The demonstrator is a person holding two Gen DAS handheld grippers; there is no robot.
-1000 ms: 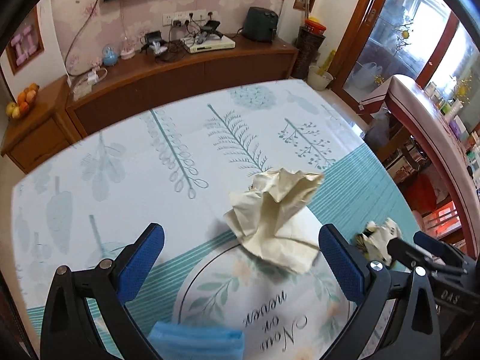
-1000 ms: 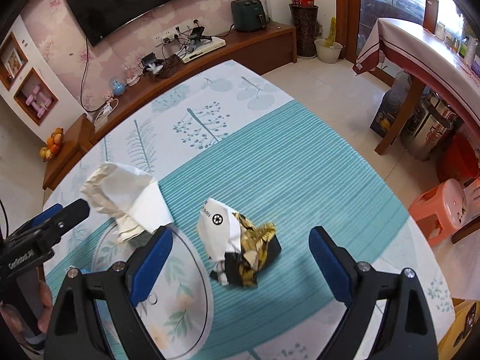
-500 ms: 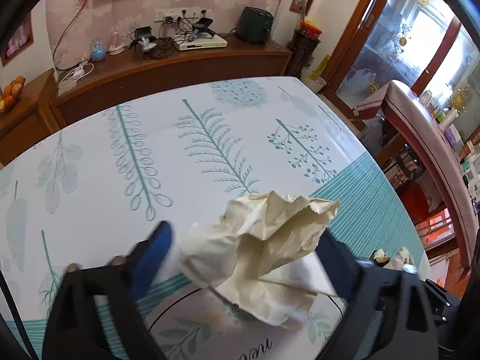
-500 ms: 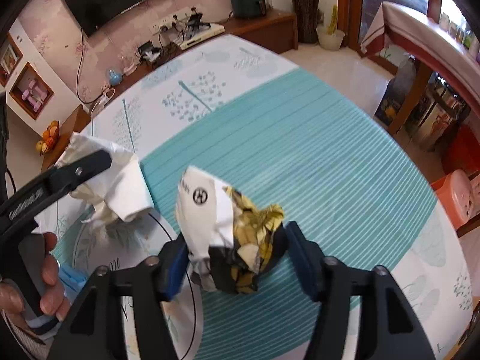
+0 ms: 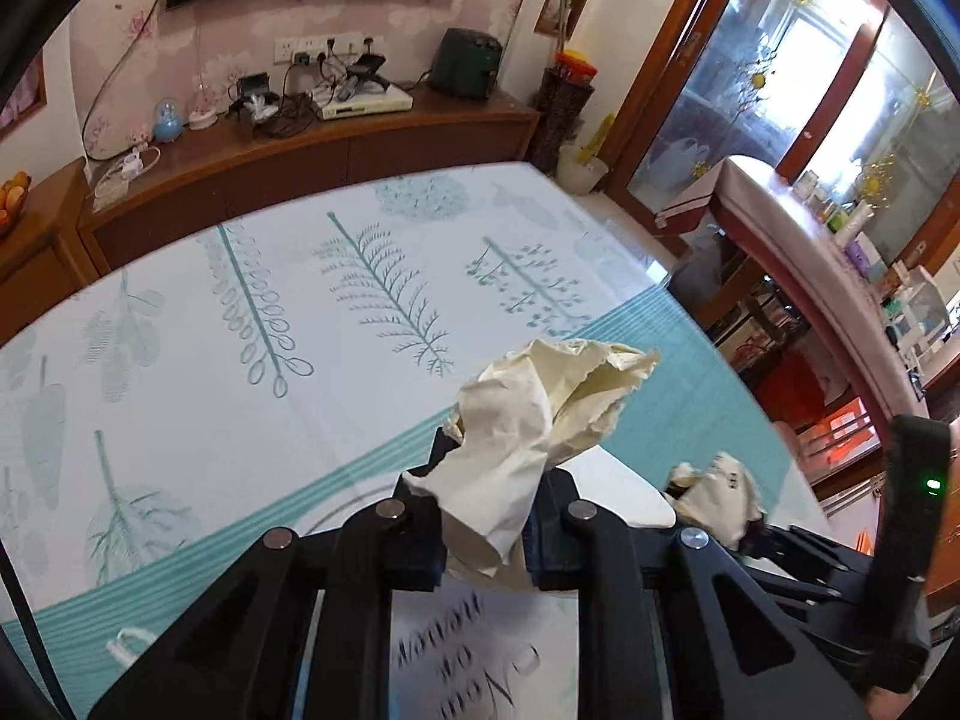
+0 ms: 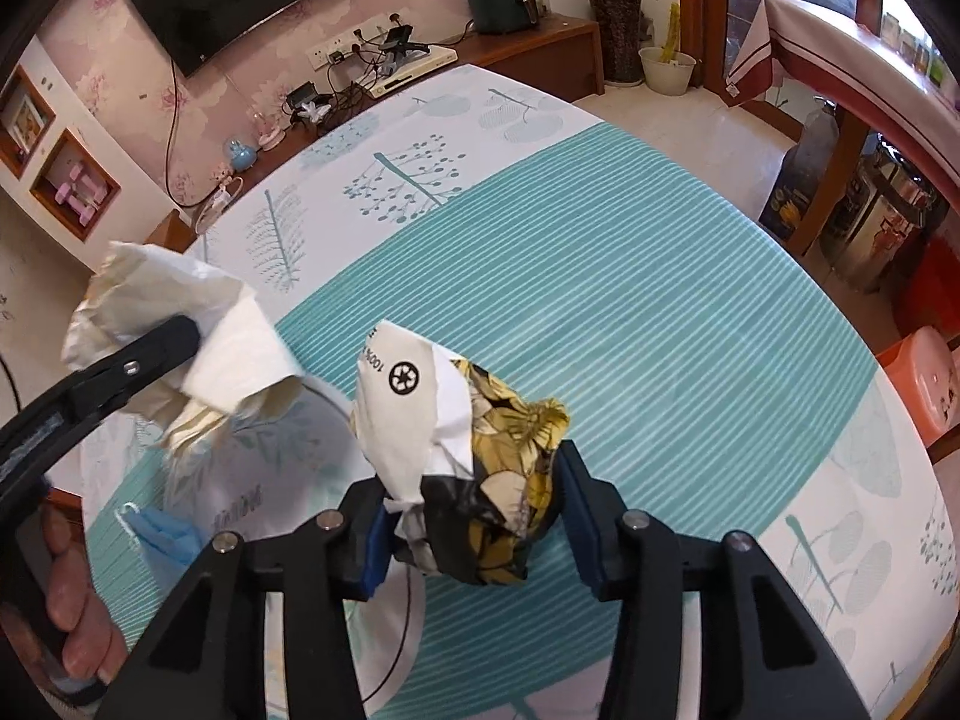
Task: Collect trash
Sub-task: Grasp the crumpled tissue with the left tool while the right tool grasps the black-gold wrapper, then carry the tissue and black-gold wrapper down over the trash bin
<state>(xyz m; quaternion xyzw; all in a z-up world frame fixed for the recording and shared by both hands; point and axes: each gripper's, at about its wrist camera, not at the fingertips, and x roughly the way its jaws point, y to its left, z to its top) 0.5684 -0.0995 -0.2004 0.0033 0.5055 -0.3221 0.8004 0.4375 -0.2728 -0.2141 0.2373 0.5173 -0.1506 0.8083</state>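
The left gripper (image 5: 483,531) is closing, clamped on cream crumpled paper (image 5: 528,420). The right gripper (image 6: 474,525) is closing, clamped on a printed wrapper (image 6: 474,450) above the tablecloth (image 6: 660,312).

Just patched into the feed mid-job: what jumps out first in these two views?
Both grippers are closing on trash. The left gripper pinches a crumpled cream paper wad above the leaf-print tablecloth; the right gripper squeezes a crumpled wrapper, white with a recycling mark and yellow-black floral print, over the teal stripes. A blue face mask lies on the cloth.
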